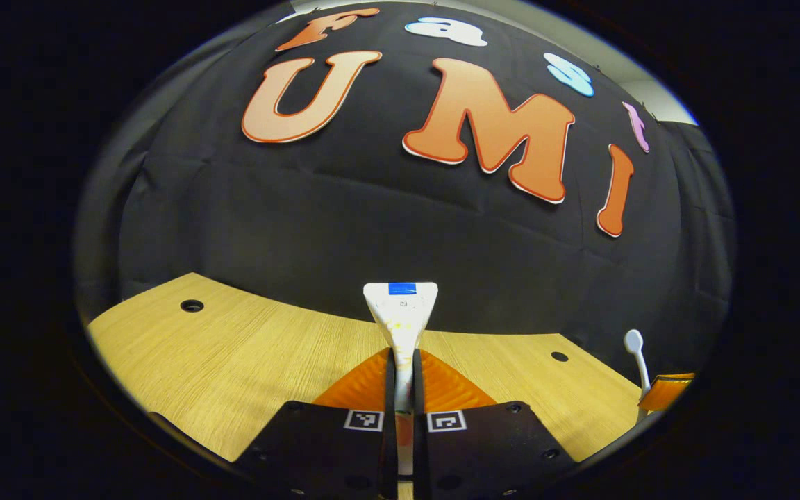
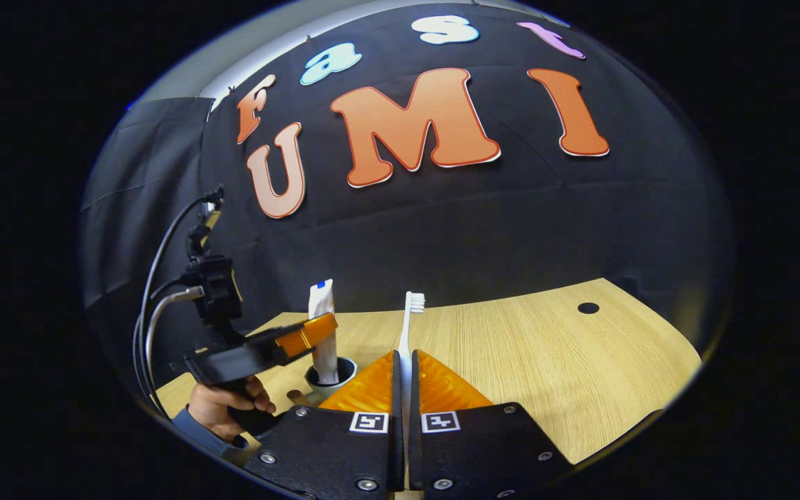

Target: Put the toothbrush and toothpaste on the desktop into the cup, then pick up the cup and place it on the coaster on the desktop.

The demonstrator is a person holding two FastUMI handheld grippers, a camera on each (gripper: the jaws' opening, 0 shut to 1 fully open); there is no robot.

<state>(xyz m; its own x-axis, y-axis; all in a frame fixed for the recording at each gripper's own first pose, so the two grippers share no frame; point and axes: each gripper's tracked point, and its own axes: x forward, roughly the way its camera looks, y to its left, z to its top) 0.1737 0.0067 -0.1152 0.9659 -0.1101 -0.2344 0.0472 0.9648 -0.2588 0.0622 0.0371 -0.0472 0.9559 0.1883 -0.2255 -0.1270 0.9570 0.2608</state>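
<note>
Your right gripper [image 2: 404, 361] clamps the upright toothbrush [image 2: 410, 326] between both fingers, while your left gripper [image 2: 306, 337], held in your hand [image 2: 223, 406], grips the toothpaste [image 2: 322, 312] standing in the cup [image 2: 334, 378] on the wooden desktop [image 2: 546, 361].

Pale wood-grain desktop [image 2: 525, 361] with a smooth matt finish, under matt black cloth wall [image 2: 442, 222] at twelve o'clock. Smooth white plastic toothbrush [image 2: 407, 333] and soft, slightly glossy toothpaste [image 1: 401, 312] tube. Ribbed pads [image 2: 442, 385] on the right gripper.
</note>
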